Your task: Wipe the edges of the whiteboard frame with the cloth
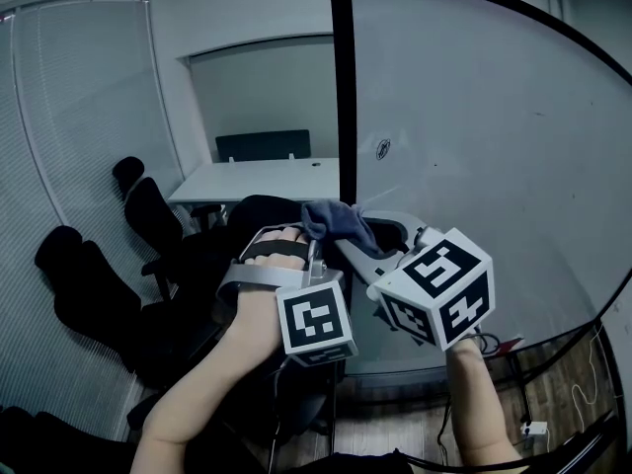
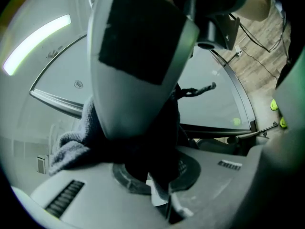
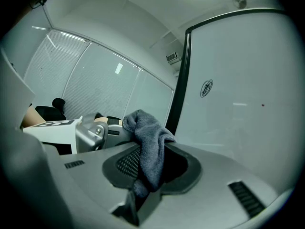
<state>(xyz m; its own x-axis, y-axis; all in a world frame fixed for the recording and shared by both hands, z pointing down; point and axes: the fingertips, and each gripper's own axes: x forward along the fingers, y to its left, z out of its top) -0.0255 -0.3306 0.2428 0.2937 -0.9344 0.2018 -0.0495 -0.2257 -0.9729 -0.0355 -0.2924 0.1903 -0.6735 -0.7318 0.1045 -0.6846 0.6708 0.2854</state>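
Cloth (image 1: 336, 223) in left tongs (image 2: 159, 194) and right tongs (image 3: 138, 194), beside whiteboard frame (image 1: 343, 117)

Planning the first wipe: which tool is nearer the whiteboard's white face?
Right. The right tool lies in front of the whiteboard, beside its black frame; the left tool sits left of that frame, toward the office chairs.

cloth (image 1: 336, 223): grey-blue terry, bunched, one loose end sticking up
cloth state: pinched in the jaws of both the left gripper (image 2: 159, 194) and the right gripper (image 3: 139, 197)
cloth position: just beside the frame's left edge, lower half; contact unclear
whiteboard frame (image 1: 342, 117): thin, black, upright
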